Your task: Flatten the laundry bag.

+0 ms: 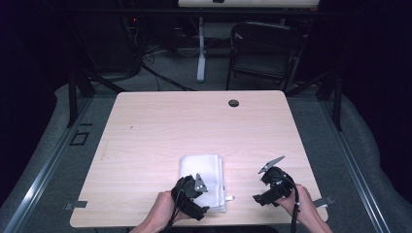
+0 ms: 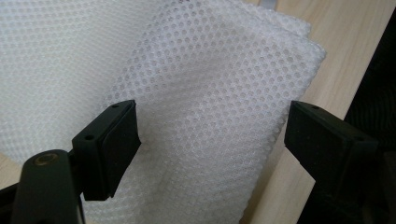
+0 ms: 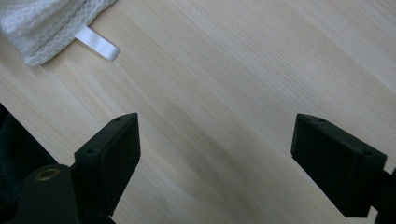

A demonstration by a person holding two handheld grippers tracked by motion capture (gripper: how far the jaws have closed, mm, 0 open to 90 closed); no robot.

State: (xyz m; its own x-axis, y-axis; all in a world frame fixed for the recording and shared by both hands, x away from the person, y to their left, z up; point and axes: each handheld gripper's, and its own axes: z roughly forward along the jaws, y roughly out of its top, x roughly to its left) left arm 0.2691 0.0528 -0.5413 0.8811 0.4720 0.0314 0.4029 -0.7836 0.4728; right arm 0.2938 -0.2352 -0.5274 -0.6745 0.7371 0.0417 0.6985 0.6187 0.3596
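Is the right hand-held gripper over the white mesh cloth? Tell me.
No: in the right gripper view the right hand-held gripper has open jaws over bare table, with the white mesh cloth off to one corner.

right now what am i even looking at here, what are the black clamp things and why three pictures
A person sits at a wooden table and holds a hand-held gripper in each hand; there is no robot arm. Each gripper has two black jaws that open and close.

The high view looks down from above the person. It shows the left gripper over a folded white mesh cloth and the right gripper above bare wood, off to the side.

The other two pictures come from cameras riding on the grippers, looking along their jaws. In the left gripper view the jaws stand open with the cloth beneath them, not pinched. In the right gripper view the jaws stand open over the table, with the cloth's corner and its small white tag farther off. Nothing is held.
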